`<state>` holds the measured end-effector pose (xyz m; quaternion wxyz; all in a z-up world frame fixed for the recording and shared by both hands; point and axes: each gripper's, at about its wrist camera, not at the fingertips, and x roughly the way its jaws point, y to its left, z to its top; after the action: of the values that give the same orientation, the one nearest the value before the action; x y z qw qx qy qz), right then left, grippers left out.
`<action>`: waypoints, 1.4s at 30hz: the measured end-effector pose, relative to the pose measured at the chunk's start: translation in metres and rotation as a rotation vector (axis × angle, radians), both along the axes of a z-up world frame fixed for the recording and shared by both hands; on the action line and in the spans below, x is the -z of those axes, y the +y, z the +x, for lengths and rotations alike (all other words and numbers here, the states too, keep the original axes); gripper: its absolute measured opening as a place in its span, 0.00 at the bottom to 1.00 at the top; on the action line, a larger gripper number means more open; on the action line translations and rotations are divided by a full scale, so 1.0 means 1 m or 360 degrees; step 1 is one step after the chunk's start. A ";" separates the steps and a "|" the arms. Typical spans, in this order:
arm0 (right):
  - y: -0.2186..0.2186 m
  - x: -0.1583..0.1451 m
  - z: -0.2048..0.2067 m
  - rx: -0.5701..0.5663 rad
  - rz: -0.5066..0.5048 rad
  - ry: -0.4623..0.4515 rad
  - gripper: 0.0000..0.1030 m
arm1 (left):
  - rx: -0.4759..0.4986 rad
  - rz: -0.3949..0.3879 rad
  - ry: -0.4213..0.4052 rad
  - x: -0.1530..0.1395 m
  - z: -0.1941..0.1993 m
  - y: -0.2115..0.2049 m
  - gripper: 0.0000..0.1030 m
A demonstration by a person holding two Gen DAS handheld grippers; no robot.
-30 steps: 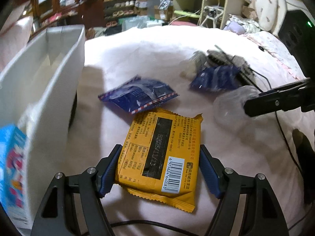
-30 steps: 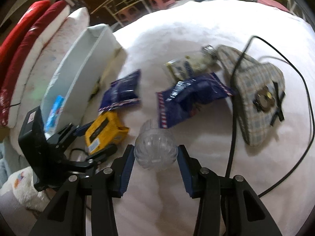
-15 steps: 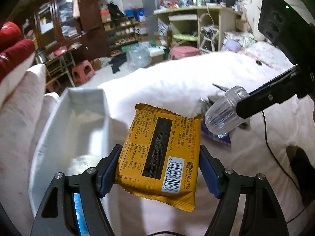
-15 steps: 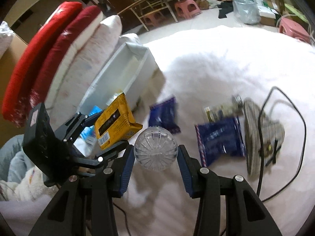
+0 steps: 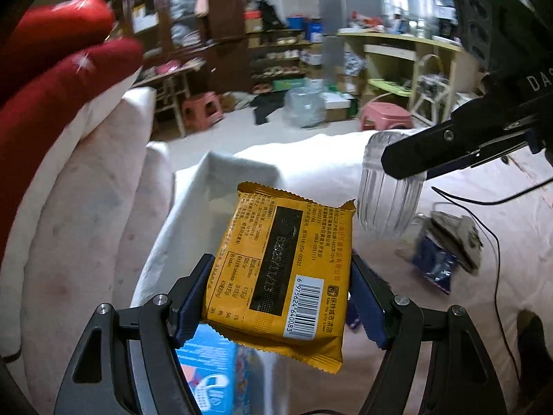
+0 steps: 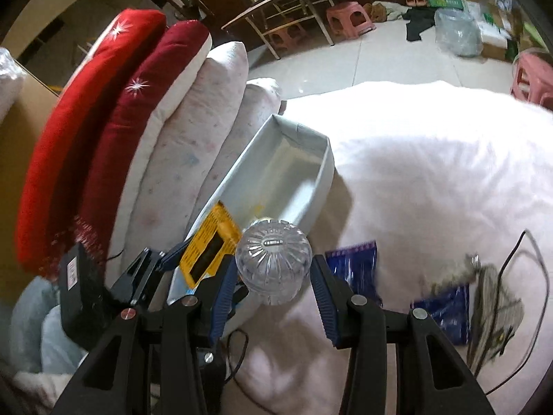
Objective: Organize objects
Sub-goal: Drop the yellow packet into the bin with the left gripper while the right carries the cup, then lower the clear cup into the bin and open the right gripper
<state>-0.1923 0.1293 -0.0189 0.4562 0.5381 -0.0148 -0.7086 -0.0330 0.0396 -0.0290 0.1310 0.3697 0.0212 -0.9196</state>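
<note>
My left gripper (image 5: 281,294) is shut on a yellow snack packet (image 5: 287,269), held in the air over the near end of a long white box (image 5: 193,214). The same packet (image 6: 211,245) and the left gripper (image 6: 162,263) show at lower left in the right wrist view. My right gripper (image 6: 274,273) is shut on a clear ribbed plastic ball (image 6: 273,259), also above the near end of the white box (image 6: 311,193). In the left wrist view that ball (image 5: 389,204) hangs at the right, gripped by the right gripper (image 5: 414,166).
A blue carton (image 5: 211,373) lies in the box's near end. Two dark blue packets (image 6: 356,269) (image 6: 446,311), a checked pouch (image 6: 494,314) and a black cable (image 6: 532,276) lie on the white bed cover. Red and white cushions (image 6: 138,131) stand along the box's left.
Both grippers have risen off the bed with their objects and swung left toward the white box. The packet and ball now hang over its near end.
</note>
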 end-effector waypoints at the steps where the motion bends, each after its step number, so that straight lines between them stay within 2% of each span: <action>1: -0.007 0.000 0.000 0.0005 0.0018 0.0016 0.41 | -0.0029 0.0012 -0.0013 0.002 -0.001 -0.006 0.72; 3: -0.021 0.001 0.000 0.0012 0.0056 0.0050 0.41 | -0.0076 0.0026 -0.0039 0.005 -0.002 -0.014 0.72; 6: -0.040 0.002 0.004 0.0039 0.0162 0.0193 0.41 | -0.0127 0.0082 -0.0048 0.010 -0.004 -0.026 0.72; 13: -0.074 0.012 0.004 0.0033 0.0315 0.0293 0.41 | -0.0188 0.0164 -0.0082 0.027 -0.023 -0.046 0.72; 18: -0.082 0.004 -0.004 0.0051 0.0291 0.0311 0.41 | -0.0279 0.0218 -0.0077 0.034 -0.039 -0.065 0.72; 21: -0.083 0.000 -0.005 0.0064 0.0287 0.0331 0.41 | -0.0315 0.0283 -0.0118 0.045 -0.046 -0.075 0.72; 24: -0.081 -0.004 -0.003 0.0067 0.0292 0.0369 0.41 | -0.0346 0.0256 -0.0124 0.051 -0.046 -0.077 0.72; 29: -0.082 -0.004 -0.002 0.0062 0.0273 0.0339 0.41 | -0.0302 0.0323 -0.0061 0.044 -0.044 -0.076 0.72; 32: -0.084 -0.001 0.000 0.0049 0.0267 0.0321 0.41 | -0.0296 0.0317 -0.0077 0.042 -0.044 -0.073 0.72; 36: -0.084 0.002 0.001 0.0048 0.0228 0.0283 0.41 | -0.0291 0.0370 -0.0071 0.043 -0.037 -0.073 0.72; 42: -0.087 0.018 0.003 0.0068 0.0219 0.0217 0.41 | -0.0117 0.0467 0.0028 0.037 -0.016 -0.053 0.72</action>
<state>-0.1896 0.0426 -0.0366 0.4027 0.5182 0.0536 -0.7526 -0.0492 -0.0135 -0.0662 0.1090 0.3759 0.1700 -0.9044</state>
